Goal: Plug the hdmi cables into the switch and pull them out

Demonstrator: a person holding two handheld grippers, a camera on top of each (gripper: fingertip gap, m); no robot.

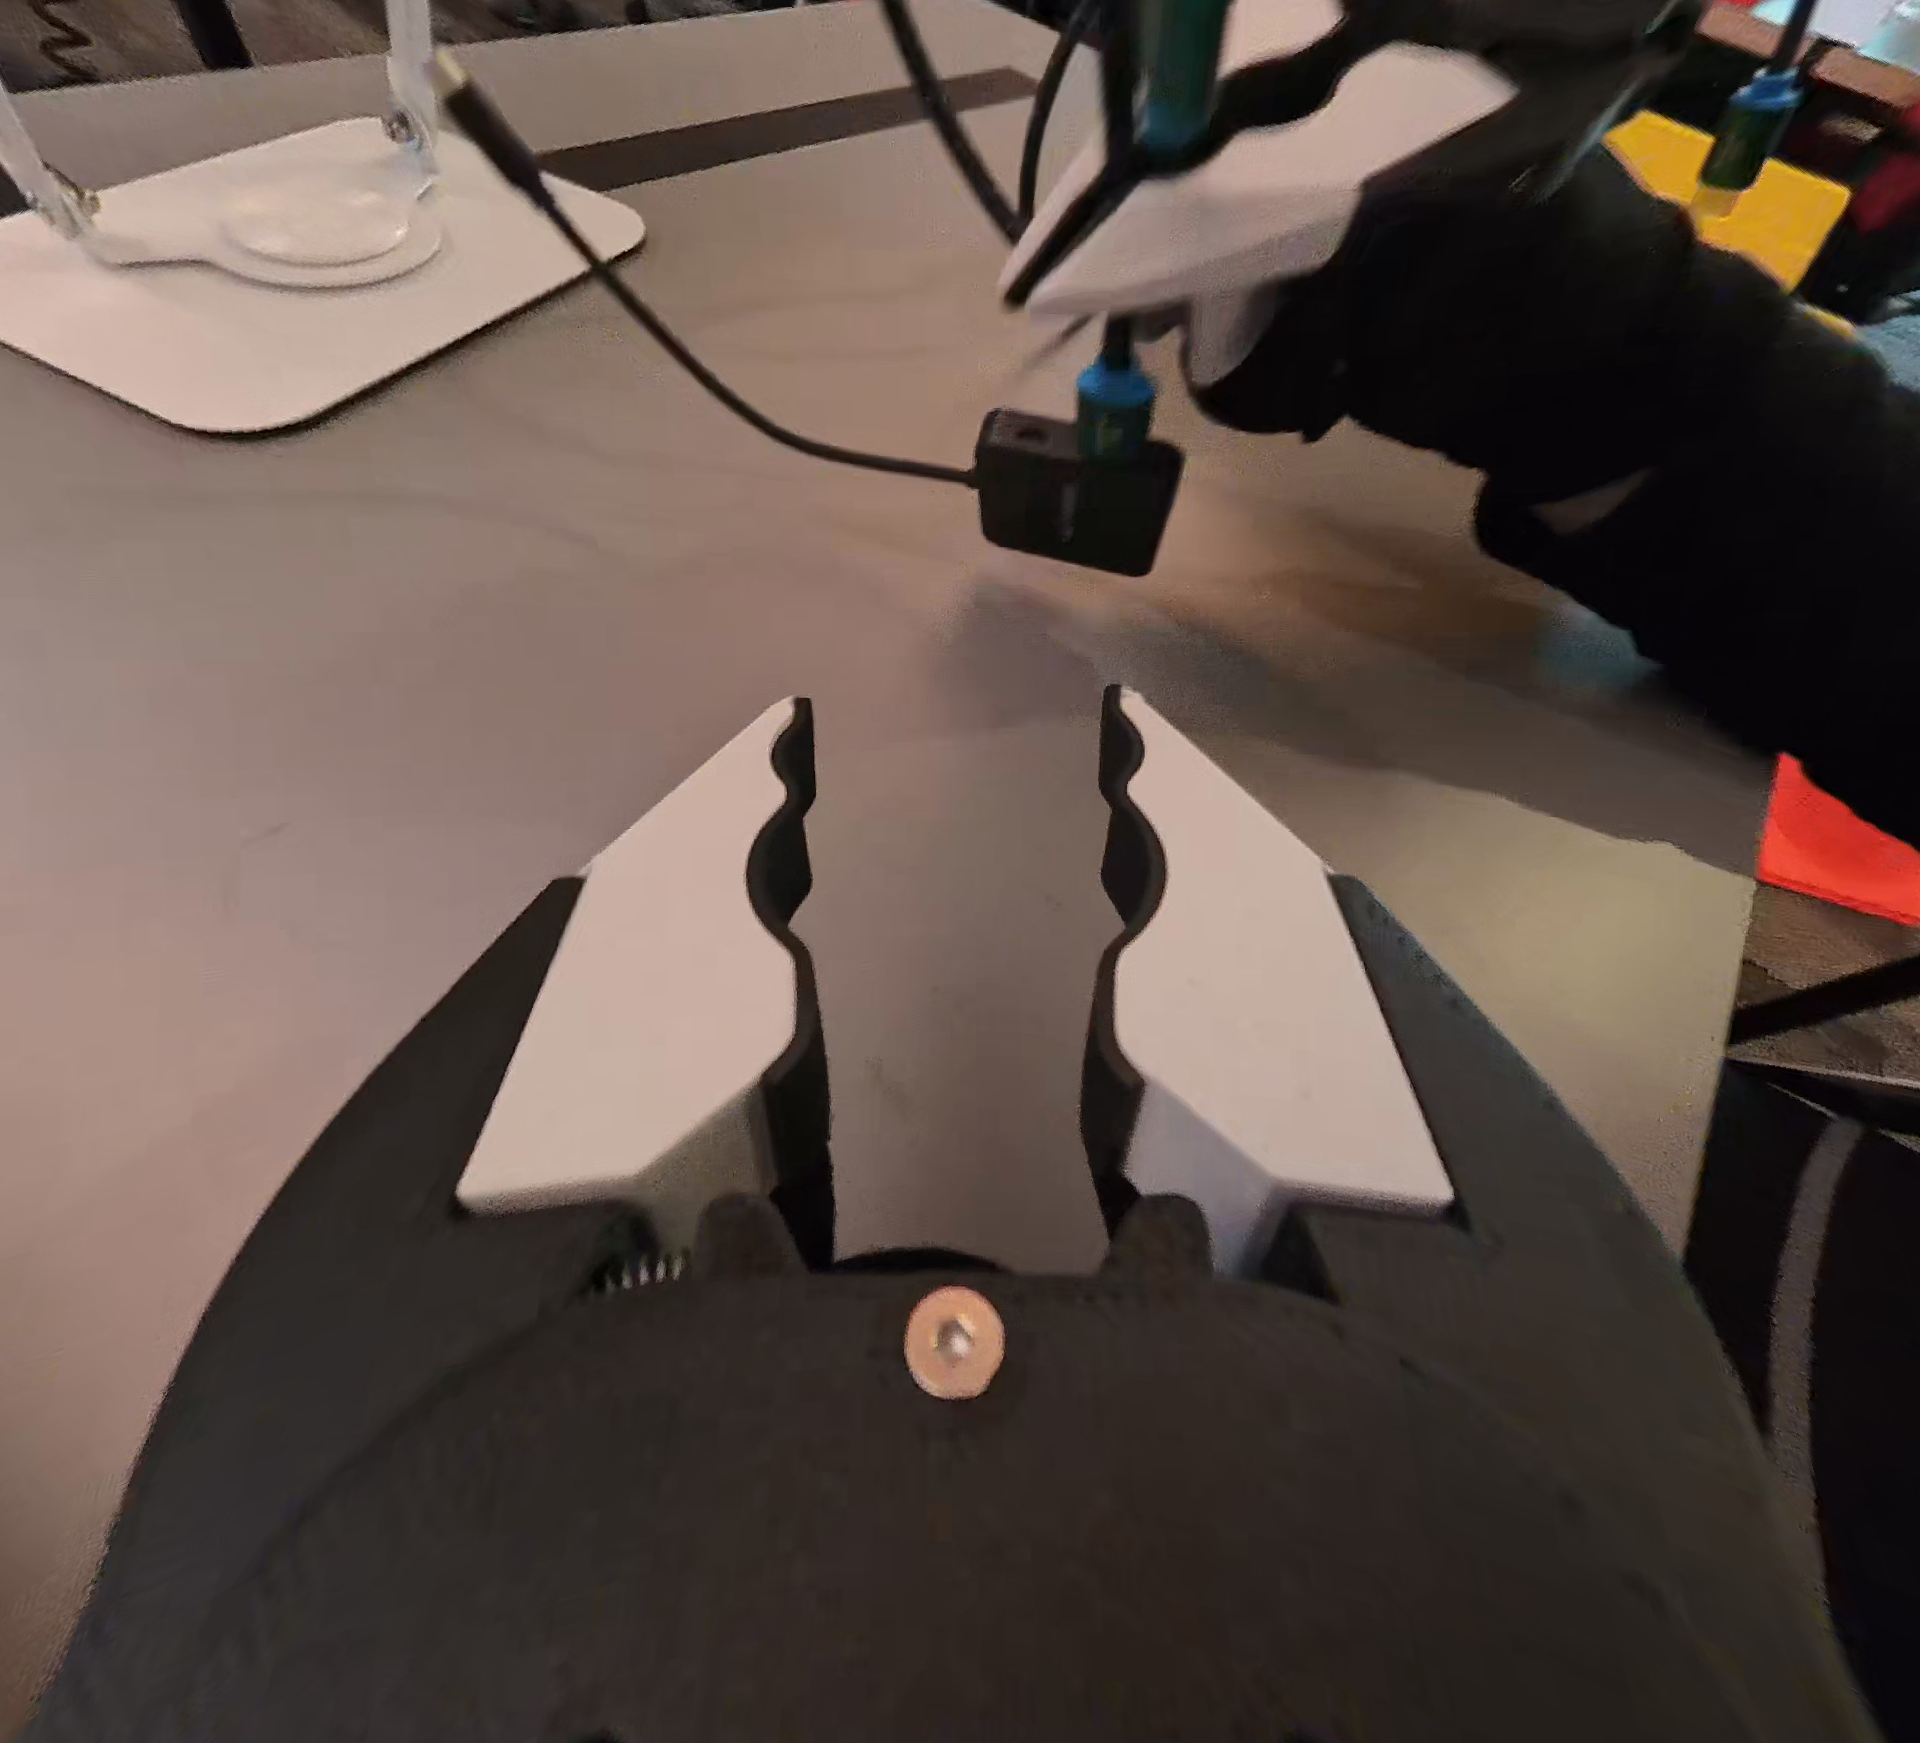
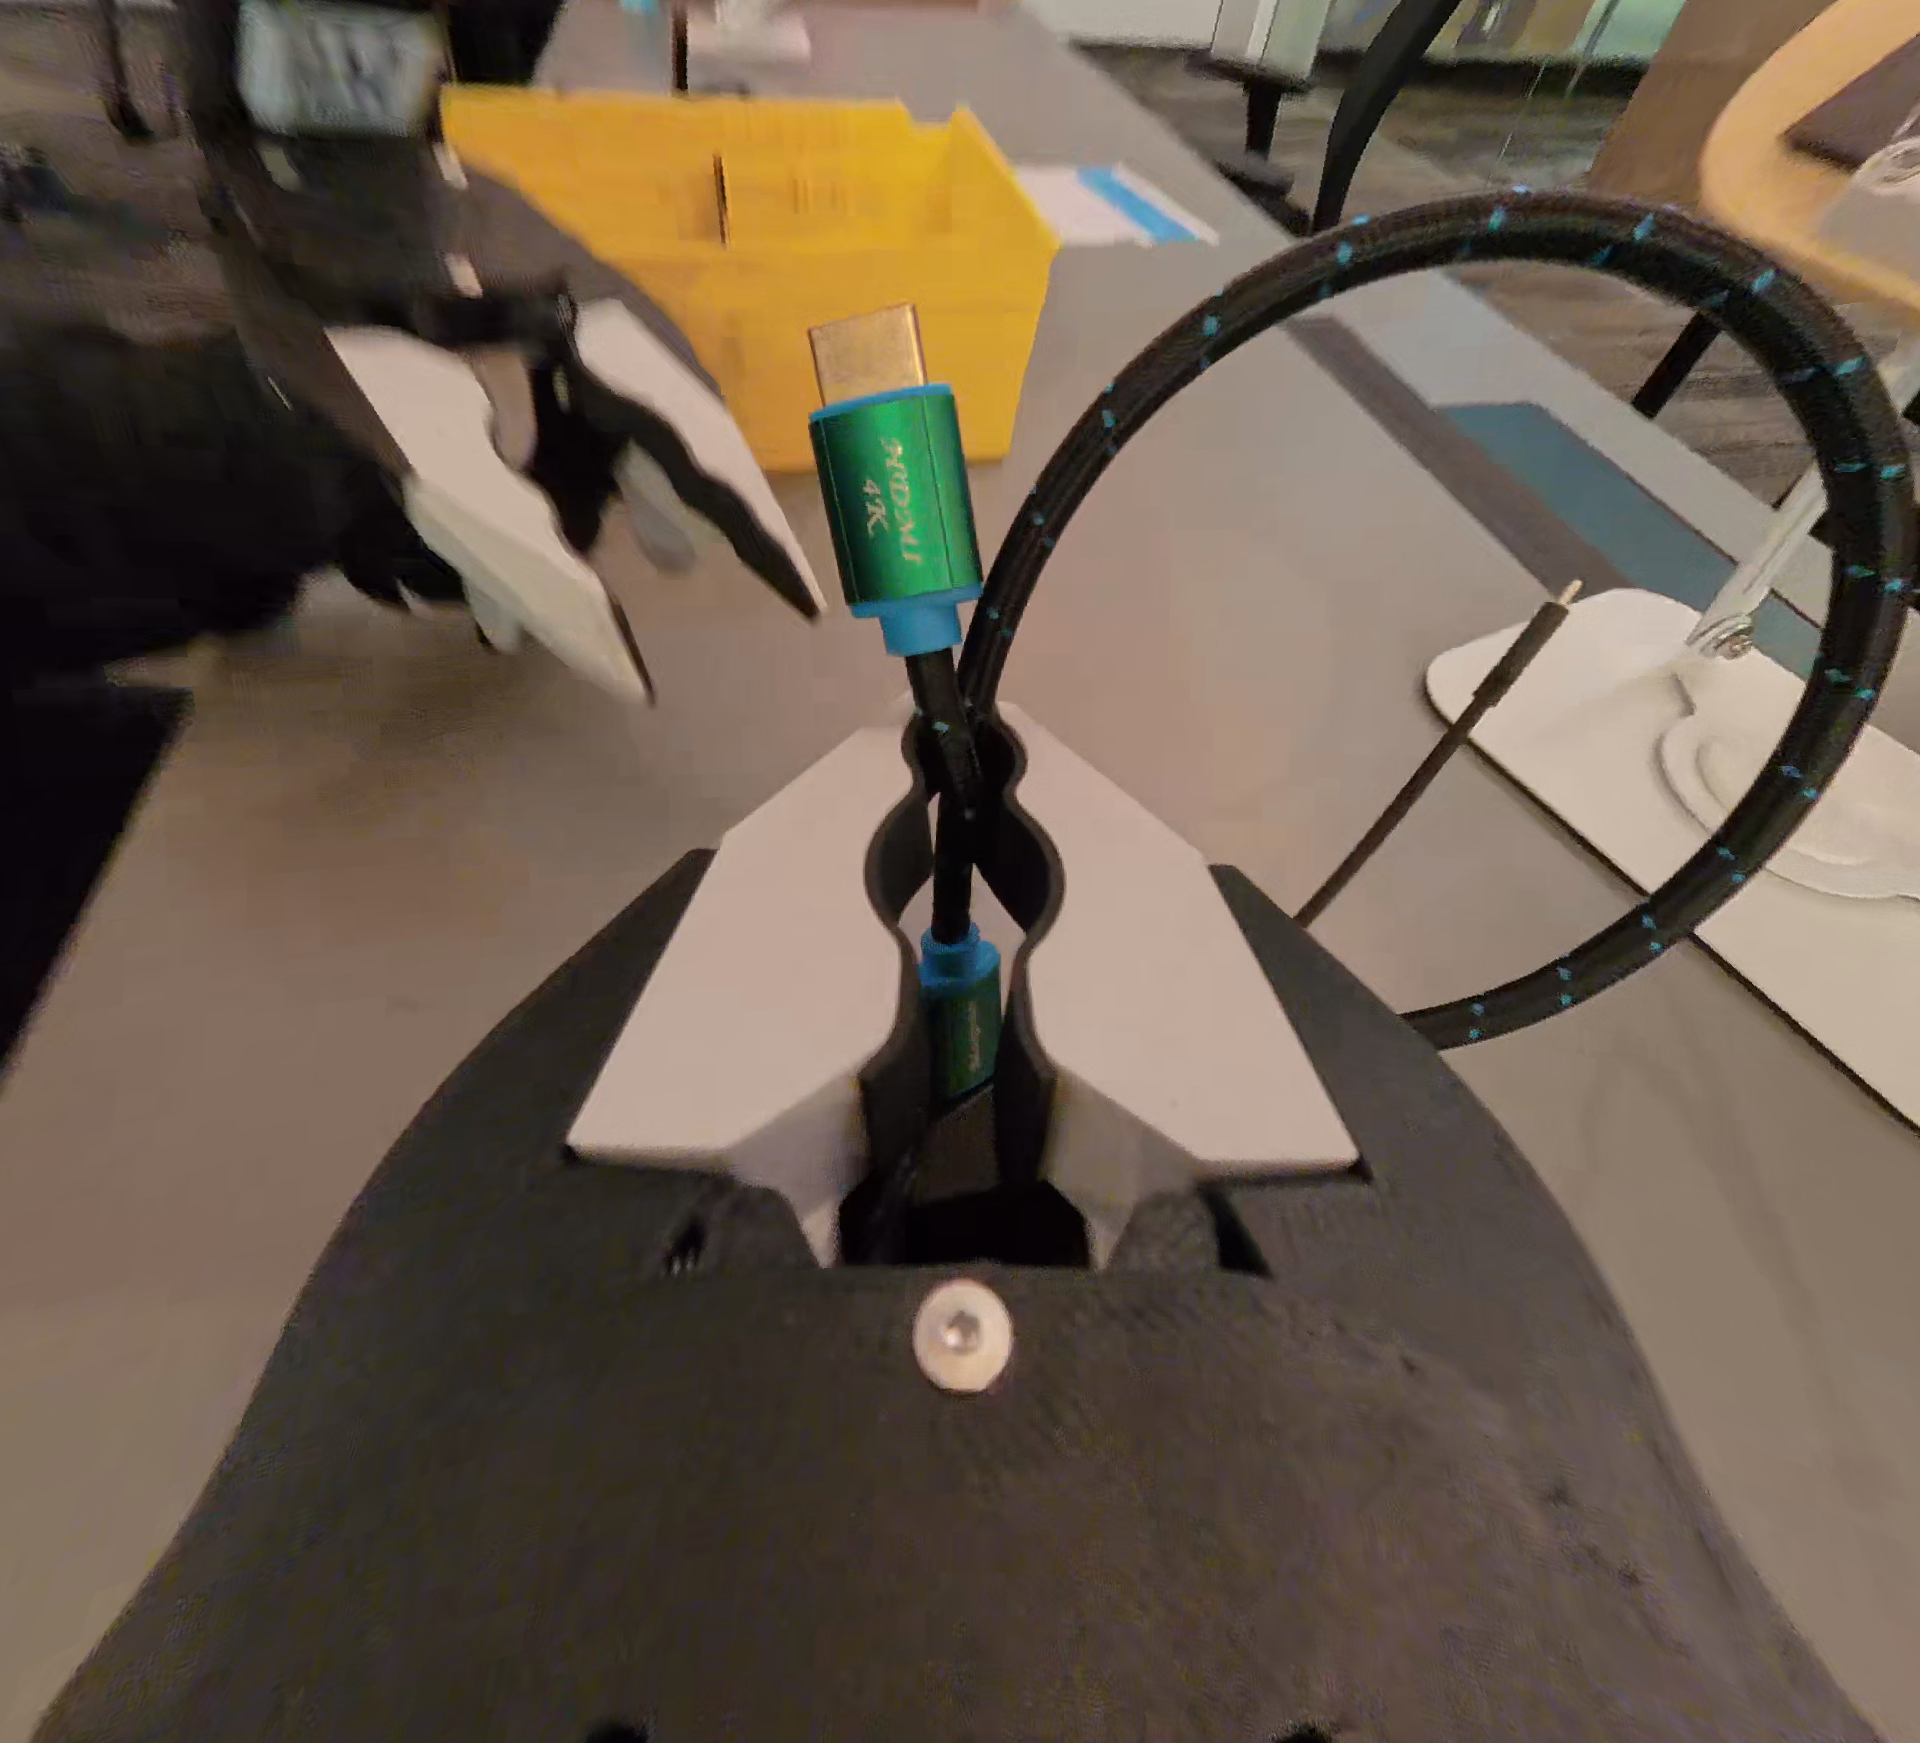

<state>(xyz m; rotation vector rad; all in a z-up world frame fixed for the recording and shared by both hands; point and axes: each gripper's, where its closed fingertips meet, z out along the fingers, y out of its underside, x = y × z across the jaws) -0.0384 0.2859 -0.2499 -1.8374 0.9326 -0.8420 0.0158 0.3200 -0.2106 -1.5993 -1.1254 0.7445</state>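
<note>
The right claw (image 2: 961, 748) is clamped on the black braided HDMI cable (image 2: 1558, 550), whose free green metal plug (image 2: 894, 498) points up. The left claw (image 1: 956, 706) hangs parted above the grey tabletop (image 1: 520, 654). The small black switch box (image 1: 1075, 493) hangs above the tabletop with another green plug (image 1: 1112, 415) seated in it.

Take the switch (image 1: 1075, 493) as your landmark; it lies on the table (image 1: 520, 654). One plug (image 1: 1114, 413) stands in its top. Your right gripper (image 1: 1023, 285) is just above that plug, pinching the cable (image 2: 1558, 550). A second plug (image 2: 894, 498) sticks out beyond its tips. A thin lead (image 1: 665, 343) runs from the switch's left side toward the mat (image 1: 312, 322), far left. Your left gripper (image 1: 956, 706) sits in front of the switch, apart from it. The bin (image 2: 748, 239) lies beyond its right.
</note>
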